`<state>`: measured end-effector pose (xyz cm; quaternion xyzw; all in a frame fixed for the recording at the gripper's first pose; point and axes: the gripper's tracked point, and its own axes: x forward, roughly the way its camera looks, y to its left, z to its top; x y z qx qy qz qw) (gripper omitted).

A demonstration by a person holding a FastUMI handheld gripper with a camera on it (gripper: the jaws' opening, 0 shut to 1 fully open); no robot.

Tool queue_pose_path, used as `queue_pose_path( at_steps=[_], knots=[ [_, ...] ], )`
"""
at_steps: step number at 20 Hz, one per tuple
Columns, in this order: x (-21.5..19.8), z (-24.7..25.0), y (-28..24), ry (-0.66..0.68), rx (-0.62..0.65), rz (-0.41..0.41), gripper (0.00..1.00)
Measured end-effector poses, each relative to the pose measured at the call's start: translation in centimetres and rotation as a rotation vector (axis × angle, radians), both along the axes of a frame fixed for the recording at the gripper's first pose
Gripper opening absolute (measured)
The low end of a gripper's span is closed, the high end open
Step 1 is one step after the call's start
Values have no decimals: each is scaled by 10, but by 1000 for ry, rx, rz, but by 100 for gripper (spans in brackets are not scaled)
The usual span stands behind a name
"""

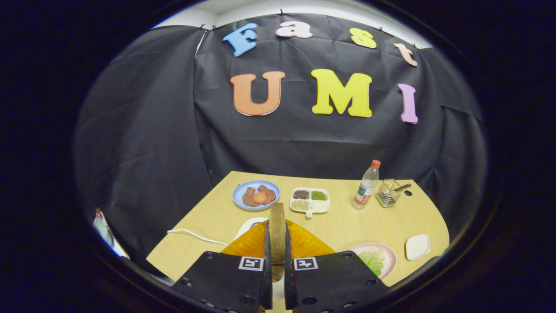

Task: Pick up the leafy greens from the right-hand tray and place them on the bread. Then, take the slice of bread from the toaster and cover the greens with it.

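Note:
A brown slice of bread (276,214) stands on edge between my fingers, and my gripper (276,232) is shut on it. It hangs above an orange plate (306,244) that lies just under and ahead of the fingers. What lies on that plate is hidden by the fingers and the slice. A white toaster (248,224) peeks out behind the plate's left side. To the right of the fingers sits a pink tray (388,254) with a leafy green (372,260) on it.
Further back on the wooden table (339,224) stand a blue plate (239,193) of brown food, a white divided dish (320,206) of grains, a water bottle (367,187) and a clear holder (388,192). A small white dish (417,246) lies at the right edge. A white cable (195,236) runs left.

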<state>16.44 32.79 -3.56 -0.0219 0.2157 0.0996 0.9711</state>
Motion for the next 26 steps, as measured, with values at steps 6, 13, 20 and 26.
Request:
queue_pose_path(
  at_steps=[6, 13, 20, 26],
  knots=[
    [-10, 42, -41, -65, 39, -14, 11],
    [3, 4, -111, -25, 46, -105, 11],
    [15, -76, -150, 82, 85, -160, 11],
    [19, -136, -196, 188, 195, -225, 12]
  ],
)
